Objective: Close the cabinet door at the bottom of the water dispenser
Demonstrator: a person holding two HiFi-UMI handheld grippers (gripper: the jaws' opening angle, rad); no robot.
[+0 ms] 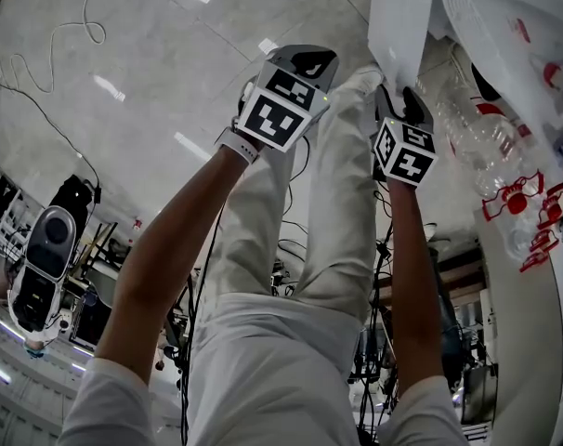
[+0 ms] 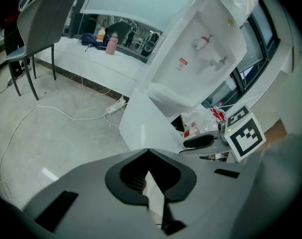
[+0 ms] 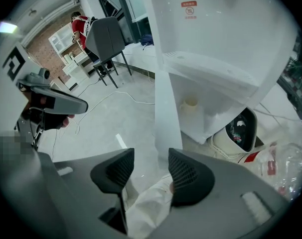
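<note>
Found the cabinet door [image 3: 166, 83] open at the bottom of the water dispenser [image 3: 218, 29], standing well out from the cabinet opening [image 3: 203, 108]. Saw it edge-on in the right gripper view, with its long axis upright and its free edge pointing out over the floor [image 3: 116, 113] toward the right gripper [image 3: 151, 156]. Held that gripper with jaws moderately apart, clamped on nothing, and lined the gap up with the door's edge just beyond the tips; could not tell whether touching. Held the left gripper [image 2: 148, 152] off to the left, clear of the door, with jaws pressed tip to tip and nothing between. Made out clear plastic bottles [image 1: 477, 128] with red labels at the opening, but could not tell whether inside it or just in front.
</note>
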